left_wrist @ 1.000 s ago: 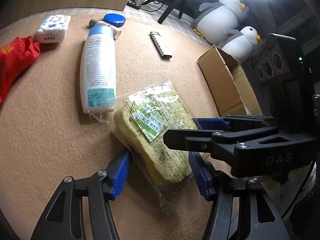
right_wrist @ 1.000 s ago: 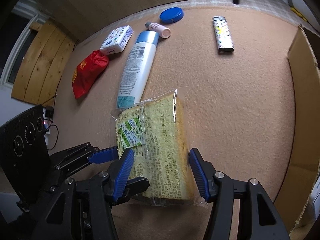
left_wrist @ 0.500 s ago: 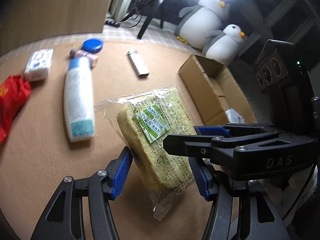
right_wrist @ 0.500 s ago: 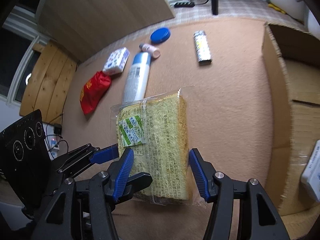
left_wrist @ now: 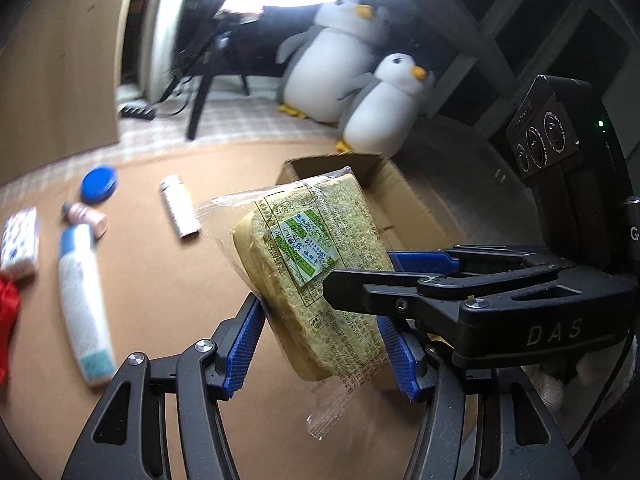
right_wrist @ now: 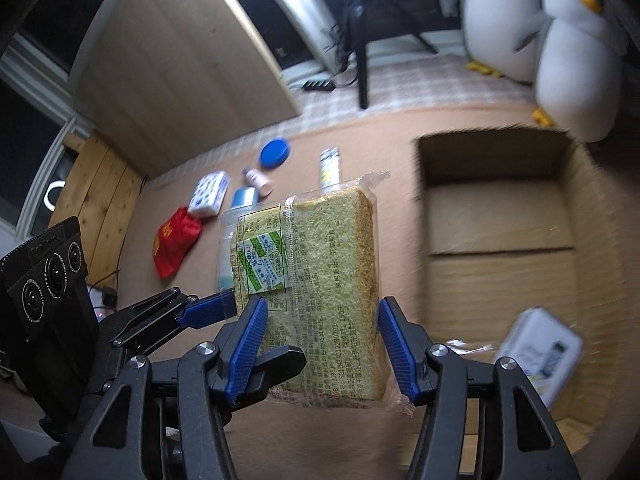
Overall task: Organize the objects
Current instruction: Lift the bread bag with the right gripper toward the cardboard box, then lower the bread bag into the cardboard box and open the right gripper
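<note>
Bread pack (left_wrist: 316, 276), clear-wrapped and green-labelled, is up off the tan mat (left_wrist: 168, 288) now — a second ago it lay flat beside the white bottle (left_wrist: 82, 308), and now it hangs in the air, pinched from two sides. The left gripper (left_wrist: 320, 344) has its blue pads clamped on the lower part of the loaf; the right gripper (right_wrist: 322, 344) is clamped on it too, crossing in from the left gripper's right side. Both holds look unchanged; only the height and the backdrop have shifted.

And what a shift: the cardboard box (right_wrist: 500, 240) has swung in ahead and to the right of the right gripper, open top showing, with a white packet (right_wrist: 540, 356) already lying in its near corner. From the left wrist view the box (left_wrist: 404, 208) sits just beyond the raised pack.

That reads as the carry leg of the job — pickup done, drop-off pending. Left behind on the mat, ahead and to the left: the red pouch (right_wrist: 174, 242), the tissue pack (right_wrist: 209, 194), the blue lid (right_wrist: 274, 153), the small pink bottle (right_wrist: 259, 182) and the lighter (right_wrist: 329, 166), all yet to be tidied. The crinkly wrapper could slip, so an even squeeze from both matters.
</note>
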`<control>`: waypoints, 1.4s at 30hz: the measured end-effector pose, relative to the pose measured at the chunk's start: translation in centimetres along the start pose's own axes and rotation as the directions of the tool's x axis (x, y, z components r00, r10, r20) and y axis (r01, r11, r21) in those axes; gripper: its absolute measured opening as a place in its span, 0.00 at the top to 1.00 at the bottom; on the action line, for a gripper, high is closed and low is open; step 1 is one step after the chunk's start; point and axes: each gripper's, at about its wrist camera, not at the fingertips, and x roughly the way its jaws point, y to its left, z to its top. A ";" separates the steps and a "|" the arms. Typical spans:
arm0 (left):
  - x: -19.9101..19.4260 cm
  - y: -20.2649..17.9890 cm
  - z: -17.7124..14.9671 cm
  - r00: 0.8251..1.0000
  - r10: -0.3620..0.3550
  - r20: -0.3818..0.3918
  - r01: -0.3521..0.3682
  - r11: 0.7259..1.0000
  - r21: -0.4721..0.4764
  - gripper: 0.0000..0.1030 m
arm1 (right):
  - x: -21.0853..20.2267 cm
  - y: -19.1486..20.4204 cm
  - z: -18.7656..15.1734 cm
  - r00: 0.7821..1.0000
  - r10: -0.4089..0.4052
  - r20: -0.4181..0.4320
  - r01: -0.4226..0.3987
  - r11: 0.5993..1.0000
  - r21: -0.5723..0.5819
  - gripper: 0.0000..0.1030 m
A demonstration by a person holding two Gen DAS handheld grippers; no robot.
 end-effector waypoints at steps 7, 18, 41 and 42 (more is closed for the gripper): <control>3.1 -3.4 3.7 1.000 -0.026 -0.002 0.026 0.999 0.045 0.40 | -2.7 -4.1 2.2 0.998 -0.030 0.054 0.028 0.999 0.040 0.47; 10.1 -6.0 7.8 0.998 -0.035 -0.048 0.038 0.997 0.061 0.40 | -3.1 -10.8 5.0 0.994 -0.080 0.071 0.072 0.992 0.104 0.47; 12.4 -5.1 8.1 0.997 0.005 -0.071 0.000 0.998 0.063 0.20 | -2.4 -14.2 6.0 0.983 -0.163 0.080 0.151 0.979 0.138 0.45; 12.0 -5.0 7.9 0.998 0.006 -0.068 -0.001 0.998 0.063 0.20 | -2.5 -13.9 5.9 0.983 -0.163 0.082 0.151 0.979 0.140 0.45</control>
